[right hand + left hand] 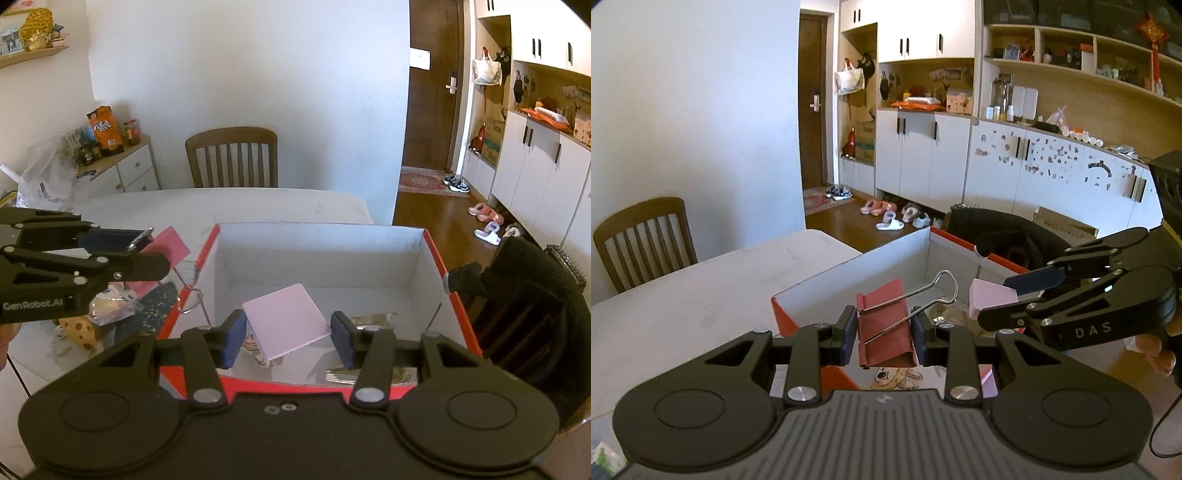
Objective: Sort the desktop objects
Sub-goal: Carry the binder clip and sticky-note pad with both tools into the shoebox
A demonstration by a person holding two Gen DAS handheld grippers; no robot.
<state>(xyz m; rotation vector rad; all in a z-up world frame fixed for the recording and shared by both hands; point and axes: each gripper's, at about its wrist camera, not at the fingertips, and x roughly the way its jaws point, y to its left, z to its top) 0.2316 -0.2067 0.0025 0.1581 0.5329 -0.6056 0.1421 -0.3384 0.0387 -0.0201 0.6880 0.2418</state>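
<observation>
Two hand-held grippers carry cargo toward one red-rimmed box (436, 254): the left hand-held gripper (884, 334) is clamped on a red binder clip (882, 325), the right hand-held gripper (288, 338) on a pink card (286, 319), apparently for dropping in. Beyond lies the counter (258, 206).

A plain white wall (240, 74) fills the view from ten to one o'clock, with a wooden slat-back chair (232, 158) against it at twelve. A dark brown door (434, 96) stands at two o'clock, a patterned rug (424, 181) on the wood floor (428, 210) before it. White cabinets (931, 155) with black handles line the wall at three o'clock, open wooden shelves (1071, 48) above them. Slippers (886, 218) lie on the floor below. A small white drawer unit (129, 171) sits at ten o'clock.
</observation>
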